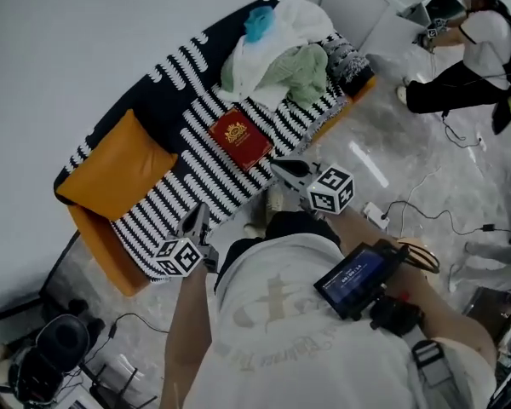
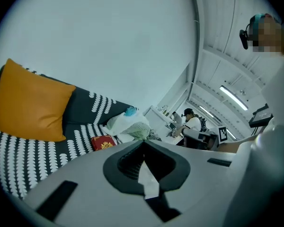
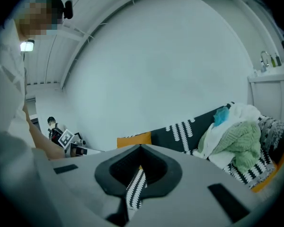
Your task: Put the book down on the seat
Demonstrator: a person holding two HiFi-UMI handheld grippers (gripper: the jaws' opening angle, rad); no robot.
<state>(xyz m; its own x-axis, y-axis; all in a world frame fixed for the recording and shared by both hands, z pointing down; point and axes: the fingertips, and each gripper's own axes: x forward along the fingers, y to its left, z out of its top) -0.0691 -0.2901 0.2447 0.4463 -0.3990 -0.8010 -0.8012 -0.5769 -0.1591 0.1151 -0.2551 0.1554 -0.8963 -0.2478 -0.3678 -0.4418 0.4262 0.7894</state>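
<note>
Fingers of the left gripper (image 1: 196,220) and right gripper (image 1: 283,169) are sitting pressed together, gripping nothing. The red book (image 1: 240,139) is lying flat on the striped seat (image 1: 192,181), between an orange cushion (image 1: 119,169) and heaped clothes (image 1: 281,62), showing a gold emblem; no lettering is reading clearly.
</note>
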